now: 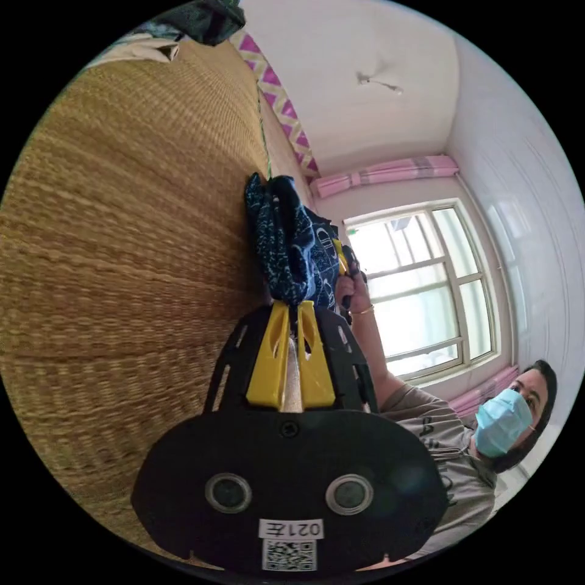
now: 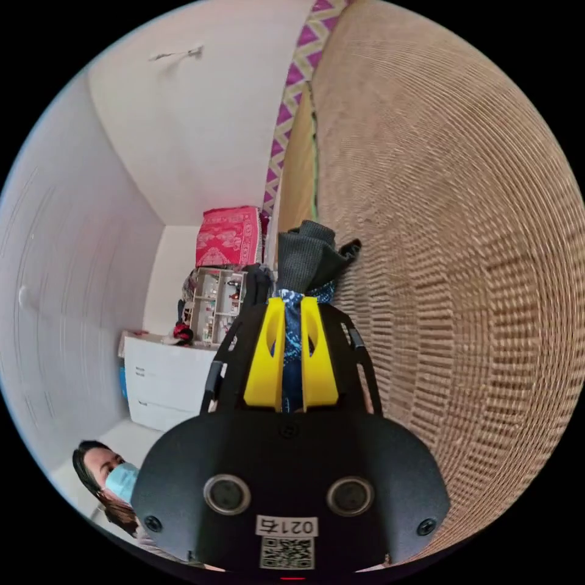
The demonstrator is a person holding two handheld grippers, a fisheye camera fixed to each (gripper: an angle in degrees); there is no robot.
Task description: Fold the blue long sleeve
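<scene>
In the left gripper view, a woven straw mat (image 1: 122,244) of golden-brown colour spreads across the left side. At its far edge lies a dark green bundle of cloth (image 1: 204,18). The left gripper (image 1: 291,304), black-bodied with two yellow jaws, has those jaws drawn close together and pinching the blue long sleeve (image 1: 286,244), a dark blue patterned garment bunched up just beyond the jaw tips and lifted off the mat. To the right of the garment the right gripper (image 1: 341,259) shows one yellow jaw against the same fabric, held by a person's hand (image 1: 350,286) with a thin bracelet. Further right are a bright window (image 1: 420,286) and a person in a grey shirt (image 1: 445,451).

In the right gripper view, a white cabinet (image 2: 164,378) stands at the left, with a red patterned bundle (image 2: 228,236) beyond it. The right gripper (image 2: 291,311) has its yellow jaws clamped on the blue long sleeve (image 2: 292,341), which runs between them. A dark grey cloth (image 2: 308,256) rises just past the tips. The straw mat (image 2: 457,244) covers the right.
</scene>
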